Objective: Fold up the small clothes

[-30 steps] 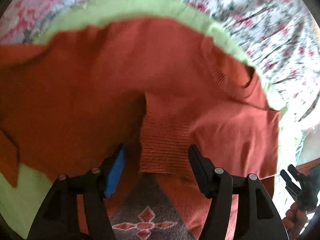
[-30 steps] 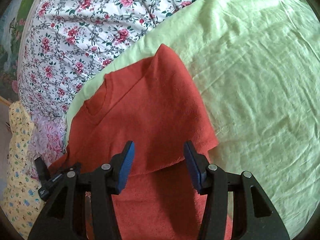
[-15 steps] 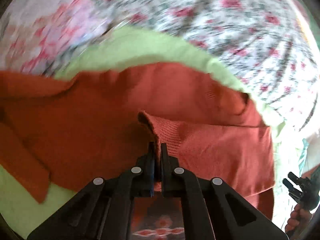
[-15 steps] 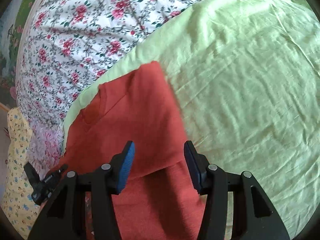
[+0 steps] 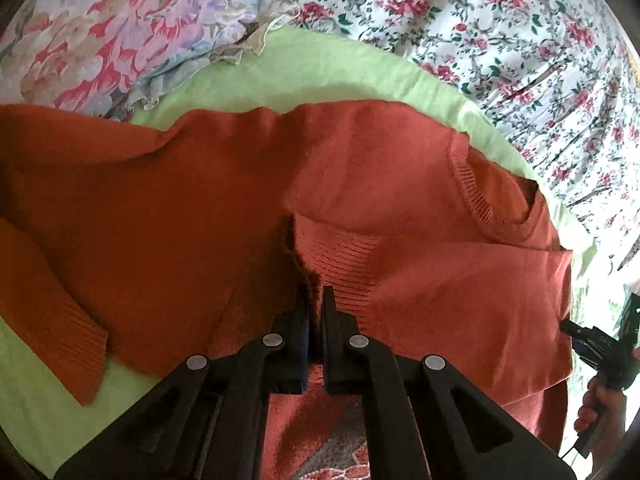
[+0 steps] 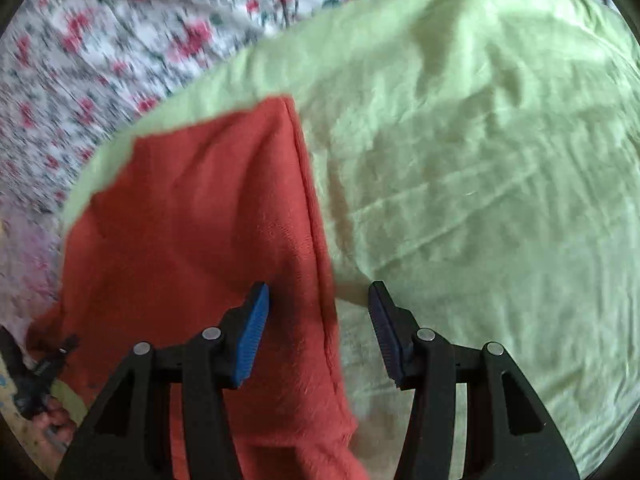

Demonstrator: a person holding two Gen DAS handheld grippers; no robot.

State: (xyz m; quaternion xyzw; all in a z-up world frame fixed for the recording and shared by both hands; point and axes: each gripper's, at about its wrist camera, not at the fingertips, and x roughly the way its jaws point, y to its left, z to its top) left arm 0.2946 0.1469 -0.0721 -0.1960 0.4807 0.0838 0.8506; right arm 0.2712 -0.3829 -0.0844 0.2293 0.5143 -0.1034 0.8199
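Observation:
A rust-orange knit sweater lies spread on a light green sheet. Its ribbed neckline is at the right and one ribbed sleeve cuff at the lower left. My left gripper is shut on the other ribbed cuff, which is folded over the sweater's body. In the right wrist view the sweater fills the left half, its edge running between the fingers. My right gripper is open, its jaws straddling that edge above the cloth.
A floral bedspread surrounds the green sheet. A flowered pillow lies at the far left. The right gripper and hand show at the left view's right edge. The left gripper shows at the right view's lower left.
My left gripper has shut on the ribbed cuff and holds it over the sweater's body. My right gripper has stayed open and shifted right toward the sweater's edge.

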